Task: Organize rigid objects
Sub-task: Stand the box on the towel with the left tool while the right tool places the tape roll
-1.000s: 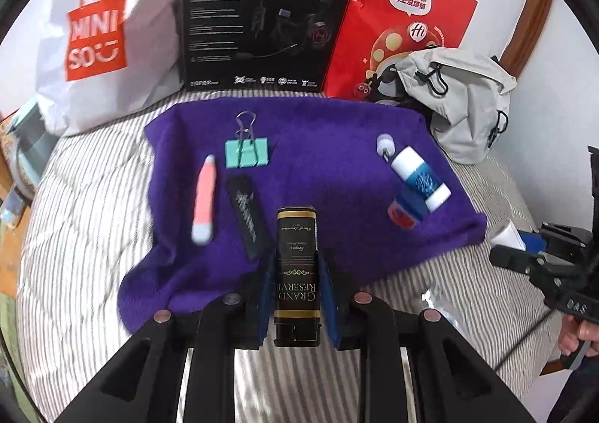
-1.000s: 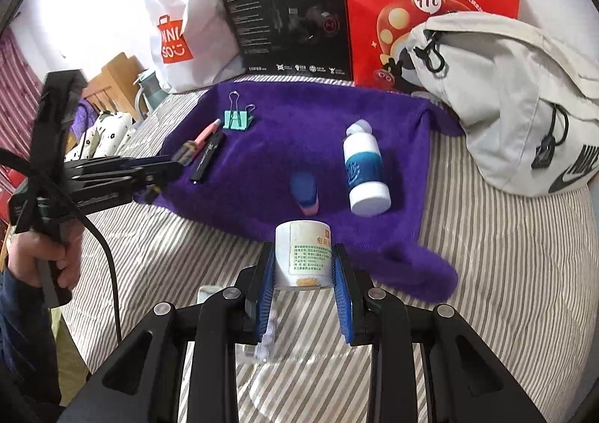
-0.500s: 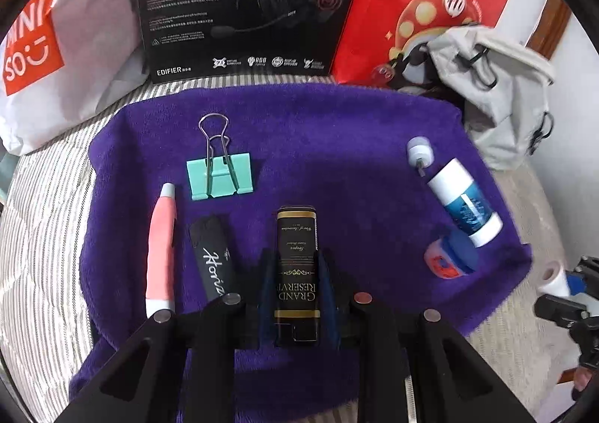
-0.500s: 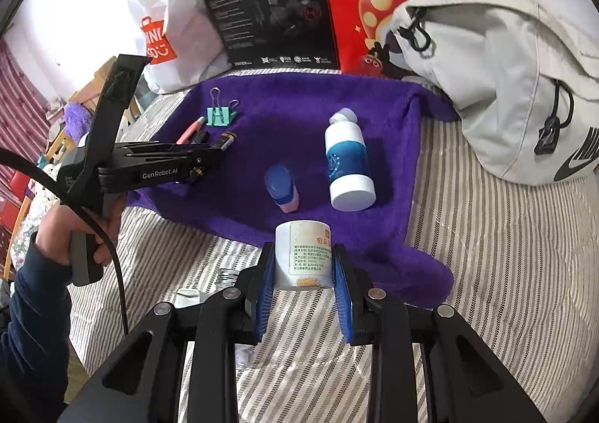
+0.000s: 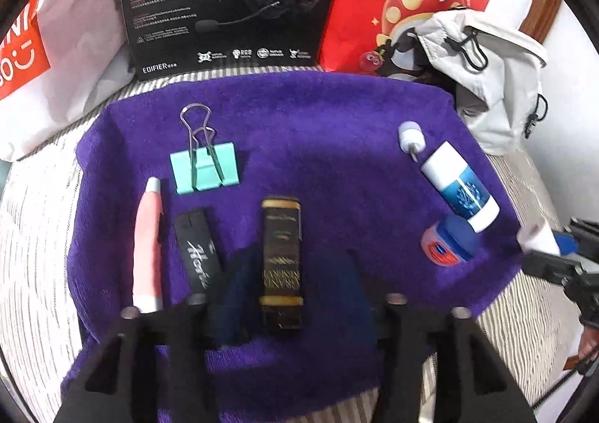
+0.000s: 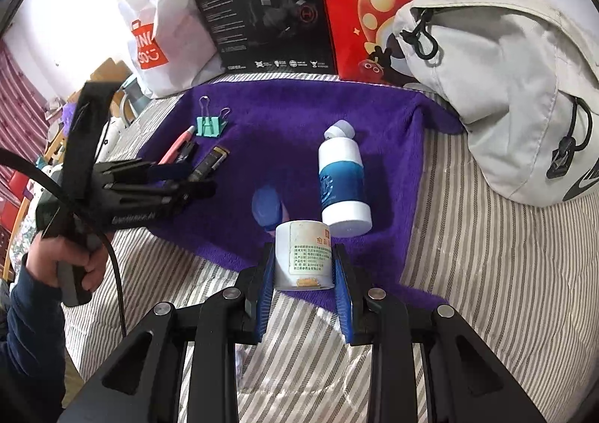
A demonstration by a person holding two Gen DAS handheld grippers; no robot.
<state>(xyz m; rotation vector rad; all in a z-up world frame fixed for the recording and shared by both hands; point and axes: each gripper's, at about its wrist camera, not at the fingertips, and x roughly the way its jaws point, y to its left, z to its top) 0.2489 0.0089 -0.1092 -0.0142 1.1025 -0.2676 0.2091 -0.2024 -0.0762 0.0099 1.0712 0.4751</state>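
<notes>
Two grippers: left (image 5: 288, 273) seemingly spread around the black tin (image 5: 281, 262), right (image 6: 304, 273) clamping a white jar (image 6: 303, 256).

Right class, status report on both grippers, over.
Left gripper open around black box on towel. Right gripper shut on white jar. Nothing blocking.

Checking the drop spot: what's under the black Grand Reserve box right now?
The Grand Reserve box lies flat on the purple towel, between the open left gripper's fingers. Whatever is beneath the towel there is covered.
</notes>
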